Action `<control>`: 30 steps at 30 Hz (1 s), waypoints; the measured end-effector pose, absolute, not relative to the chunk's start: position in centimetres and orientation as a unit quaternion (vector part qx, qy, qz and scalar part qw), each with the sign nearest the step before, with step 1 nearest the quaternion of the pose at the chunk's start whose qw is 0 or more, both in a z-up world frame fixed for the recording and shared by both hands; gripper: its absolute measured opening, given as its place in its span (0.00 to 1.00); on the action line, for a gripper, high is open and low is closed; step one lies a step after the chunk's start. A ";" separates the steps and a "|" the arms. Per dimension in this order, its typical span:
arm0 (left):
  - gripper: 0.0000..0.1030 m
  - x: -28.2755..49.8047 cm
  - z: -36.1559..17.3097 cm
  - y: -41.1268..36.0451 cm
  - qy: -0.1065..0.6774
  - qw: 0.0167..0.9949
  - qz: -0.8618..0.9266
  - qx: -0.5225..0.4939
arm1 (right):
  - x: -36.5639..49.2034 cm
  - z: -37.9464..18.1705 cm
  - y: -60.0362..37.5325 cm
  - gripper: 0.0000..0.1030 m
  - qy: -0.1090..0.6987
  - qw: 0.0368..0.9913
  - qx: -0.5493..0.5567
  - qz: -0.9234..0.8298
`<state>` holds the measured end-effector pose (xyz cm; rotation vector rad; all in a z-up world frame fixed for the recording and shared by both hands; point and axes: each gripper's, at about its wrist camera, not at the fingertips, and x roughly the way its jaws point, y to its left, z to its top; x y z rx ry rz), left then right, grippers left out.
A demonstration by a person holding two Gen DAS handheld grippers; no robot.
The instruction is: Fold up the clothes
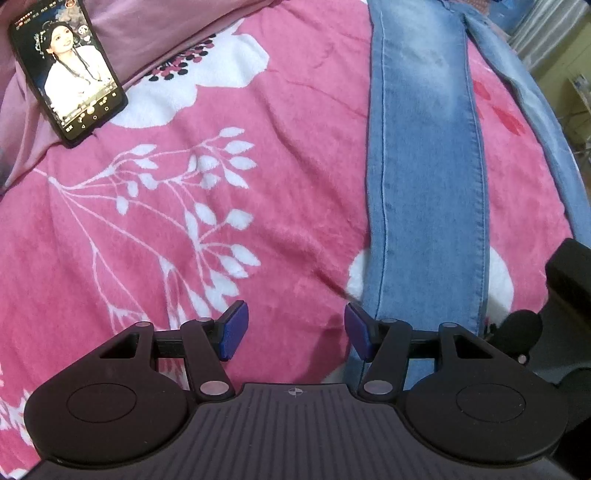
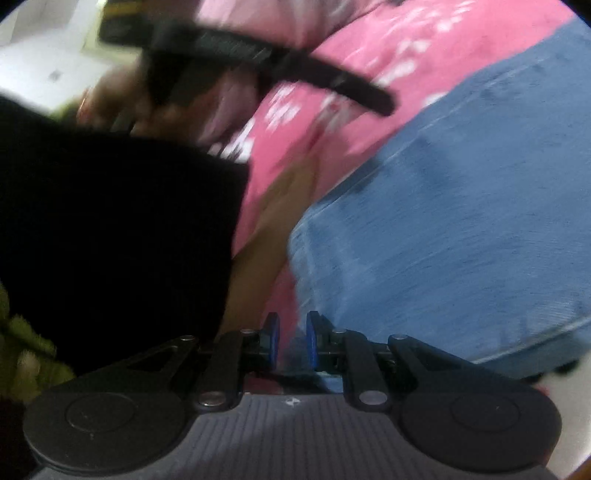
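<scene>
Left gripper (image 1: 295,332) pointing down at a pink blanket (image 1: 258,184) with white leaf and flower print, blue pads (image 1: 232,334) standing well apart, nothing between them. Light blue jeans (image 1: 424,166) spread flat on the blanket, one leg running from the top edge down to the right-hand pad, hem hidden behind the gripper body. Second leg angling off along the far right edge. Phone (image 1: 68,72) at top left, screen lit, leaning on a mauve cloth (image 1: 147,33). Black part of another device (image 1: 569,280) at right edge.
</scene>
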<state>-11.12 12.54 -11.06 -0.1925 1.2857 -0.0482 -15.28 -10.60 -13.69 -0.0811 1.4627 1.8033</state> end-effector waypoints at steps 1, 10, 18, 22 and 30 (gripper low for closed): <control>0.56 -11.1 -11.1 12.6 0.599 0.795 -0.021 -0.089 | -15.1 -13.6 -10.7 0.17 0.583 0.384 -0.032 0.715; 0.56 -10.9 -11.3 12.2 0.601 0.795 -0.030 -0.083 | -6.3 -8.6 -13.6 0.17 0.563 0.417 0.055 0.712; 0.56 -9.3 -10.0 10.2 0.564 0.821 -0.069 -0.048 | 4.2 -4.7 -17.0 0.24 0.489 0.654 0.103 0.569; 0.56 -7.5 -10.1 8.5 0.556 0.826 -0.087 -0.034 | 7.2 -6.9 -16.7 0.24 0.480 0.732 0.100 0.472; 0.56 -7.8 -12.3 5.8 0.576 0.810 -0.101 -0.031 | 9.0 -12.5 -20.4 0.15 0.473 0.790 0.125 0.369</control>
